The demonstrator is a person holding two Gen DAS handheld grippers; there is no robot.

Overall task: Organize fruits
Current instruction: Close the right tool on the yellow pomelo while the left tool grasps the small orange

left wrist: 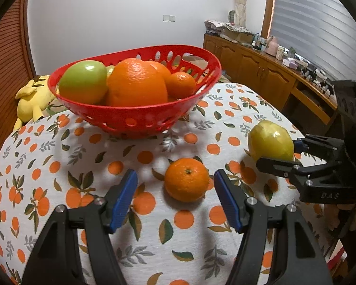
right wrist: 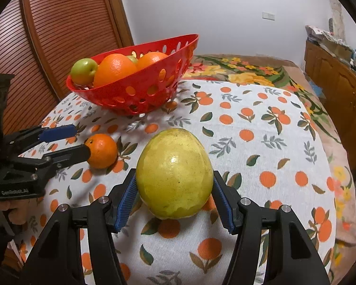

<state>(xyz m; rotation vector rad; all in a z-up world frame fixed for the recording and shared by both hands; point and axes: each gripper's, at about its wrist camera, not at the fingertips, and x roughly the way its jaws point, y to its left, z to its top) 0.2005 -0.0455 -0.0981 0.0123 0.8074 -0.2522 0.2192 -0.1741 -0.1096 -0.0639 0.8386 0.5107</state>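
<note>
"DAS" on the right hand-held gripper (left wrist: 276, 153), "GenRobot.AI" on the left hand-held gripper (right wrist: 79, 141)

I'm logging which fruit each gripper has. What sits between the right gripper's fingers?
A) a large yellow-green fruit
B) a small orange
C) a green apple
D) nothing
A: in the right wrist view the blue pads of the right gripper press both sides of the large yellow-green fruit on the tablecloth.
</note>
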